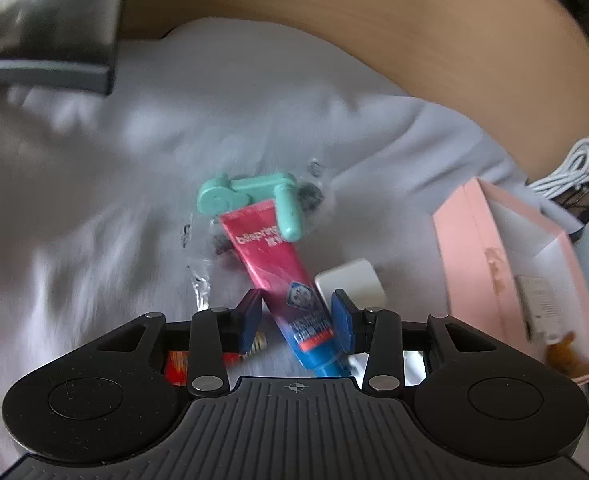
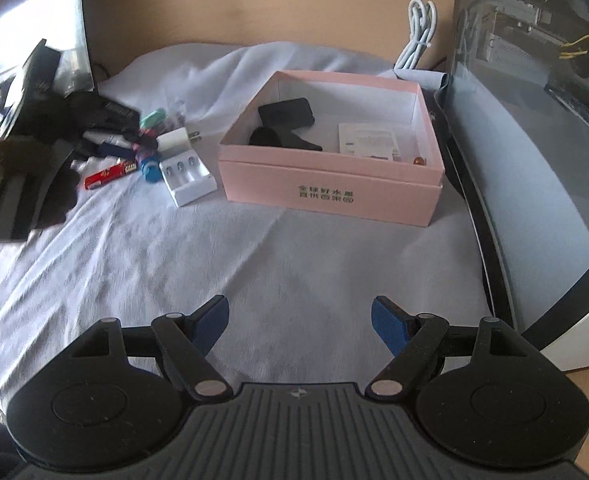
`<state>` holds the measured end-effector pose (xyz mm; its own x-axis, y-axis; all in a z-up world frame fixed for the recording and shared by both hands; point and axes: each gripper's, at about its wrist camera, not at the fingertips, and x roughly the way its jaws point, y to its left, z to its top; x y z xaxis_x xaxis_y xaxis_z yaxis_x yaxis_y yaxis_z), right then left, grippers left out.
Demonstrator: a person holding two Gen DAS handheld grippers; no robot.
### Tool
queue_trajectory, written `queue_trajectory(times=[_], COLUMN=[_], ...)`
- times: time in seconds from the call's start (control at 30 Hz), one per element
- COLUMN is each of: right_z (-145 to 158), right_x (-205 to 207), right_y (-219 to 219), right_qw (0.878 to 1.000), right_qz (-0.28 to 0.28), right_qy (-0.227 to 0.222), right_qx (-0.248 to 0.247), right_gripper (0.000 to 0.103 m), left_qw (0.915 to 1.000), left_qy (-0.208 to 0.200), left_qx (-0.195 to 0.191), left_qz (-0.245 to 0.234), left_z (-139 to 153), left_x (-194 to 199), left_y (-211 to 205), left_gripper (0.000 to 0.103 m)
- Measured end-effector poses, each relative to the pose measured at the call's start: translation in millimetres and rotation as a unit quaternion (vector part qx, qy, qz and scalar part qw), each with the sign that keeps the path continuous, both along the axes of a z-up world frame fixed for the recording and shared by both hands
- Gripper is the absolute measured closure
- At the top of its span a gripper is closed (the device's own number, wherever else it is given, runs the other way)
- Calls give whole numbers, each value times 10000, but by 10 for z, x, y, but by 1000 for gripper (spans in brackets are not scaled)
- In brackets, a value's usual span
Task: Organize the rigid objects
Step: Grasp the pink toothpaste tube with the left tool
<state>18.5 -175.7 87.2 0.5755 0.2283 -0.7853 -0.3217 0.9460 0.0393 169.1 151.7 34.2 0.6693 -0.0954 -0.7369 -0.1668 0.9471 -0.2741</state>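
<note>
In the left wrist view a red and blue toothpaste tube (image 1: 282,276) with a teal squeezer key (image 1: 250,200) on its far end lies between the blue pads of my left gripper (image 1: 296,316). The jaws are close on both sides of the tube near its cap end; the view is blurred. A white charger plug (image 1: 350,284) lies right of the tube. The pink box (image 1: 506,280) stands at the right. In the right wrist view my right gripper (image 2: 300,326) is open and empty over the white cloth (image 2: 254,256), well short of the pink box (image 2: 330,188).
The box holds a black holder (image 2: 286,128), a white card (image 2: 368,140) and a small amber item. Left of it lie a white battery charger (image 2: 186,176), a red item (image 2: 108,174) and several small things. A glass-sided case (image 2: 534,120) stands right. White cable (image 2: 418,32) lies behind.
</note>
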Motion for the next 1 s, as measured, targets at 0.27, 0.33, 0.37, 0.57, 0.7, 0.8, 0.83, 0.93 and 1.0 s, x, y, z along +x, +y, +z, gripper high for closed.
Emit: queue_trajectory(times=[0.27, 0.33, 0.37, 0.57, 0.7, 0.8, 0.83, 0.93, 1.0], right_z=[-111, -110, -111, -115, -100, -97, -89, -13, 70], right_x=[-1, 19, 35, 206, 275, 287, 289, 319, 395], right_y=[26, 45, 60, 247, 451, 595, 642, 737, 787], right_qw=[9997, 9996, 9996, 9985, 9963, 9941, 9932, 9911, 9897], right_qz=[113, 173, 213, 529, 854, 1077, 1152, 1281, 1343], right_qy=[190, 170, 162, 100, -26, -93, -129, -352, -494], right_qx=[-114, -119, -116, -90, -88, -65, -63, -21, 19], right_gripper=[24, 24, 24, 24, 24, 24, 24, 24, 24], left_qw=[9995, 9992, 9989, 9976, 9967, 9981, 9983, 9983, 9976], left_qy=[-290, -305, -338, -183, 35, 39, 36, 72, 134], left_qx=[131, 199, 207, 204, 149, -24, -1, 100, 251], left_qz=[-44, -179, -255, -642, -802, -614, -580, -577, -633], left_z=[-32, -9, 1, 11, -14, -19, -25, -59, -120], left_x=[15, -86, -172, -774, -1116, -1171, -1155, -1066, -1005], left_y=[96, 111, 122, 144, 182, 209, 186, 53, -37], left_gripper=[66, 71, 75, 83, 84, 81, 80, 68, 54])
